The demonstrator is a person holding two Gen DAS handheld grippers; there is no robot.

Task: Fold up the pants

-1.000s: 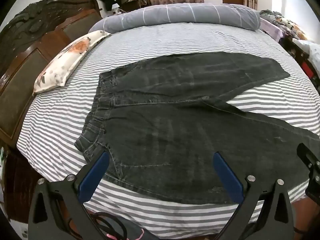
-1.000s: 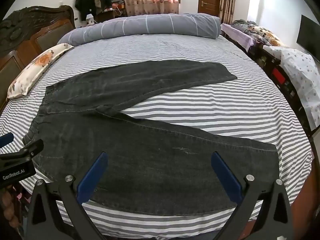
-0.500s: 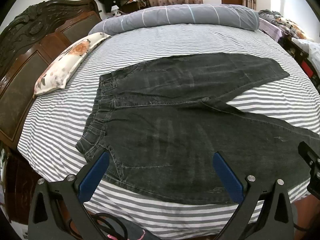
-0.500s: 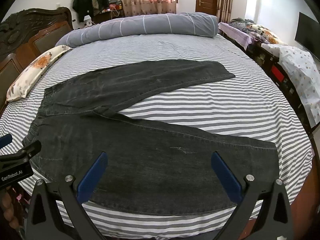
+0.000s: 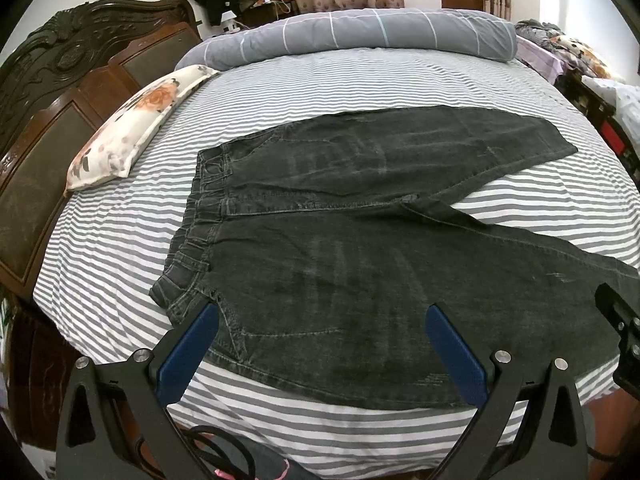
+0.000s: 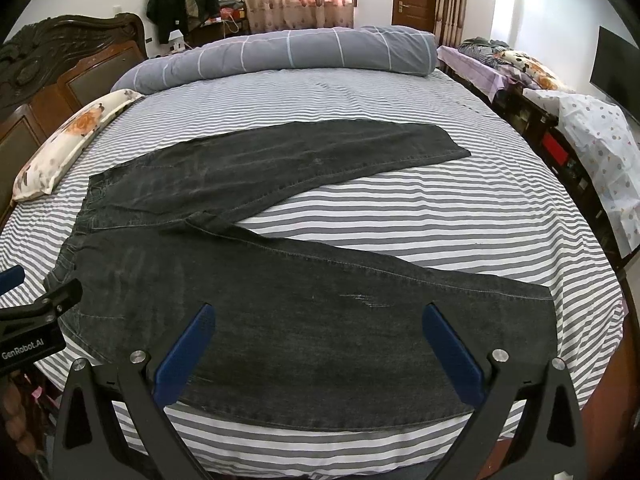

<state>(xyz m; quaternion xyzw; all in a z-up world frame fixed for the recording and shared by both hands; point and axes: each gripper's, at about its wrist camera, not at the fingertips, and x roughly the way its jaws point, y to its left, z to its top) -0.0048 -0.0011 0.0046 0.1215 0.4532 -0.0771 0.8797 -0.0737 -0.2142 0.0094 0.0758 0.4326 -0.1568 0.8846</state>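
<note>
The left gripper (image 5: 320, 344) has its jaws spread wide and empty, above the near hip of the pants (image 5: 340, 248), just right of the waistband. The right gripper (image 6: 316, 344) is likewise wide open, holding nothing, above the near leg. The pants lie flat on the striped bed (image 6: 460, 216), legs splayed apart; a floral pillow (image 5: 132, 124) sits beyond the waistband, well apart.

both wrist views bedward (shared pants (image 5: 360, 264))
</note>
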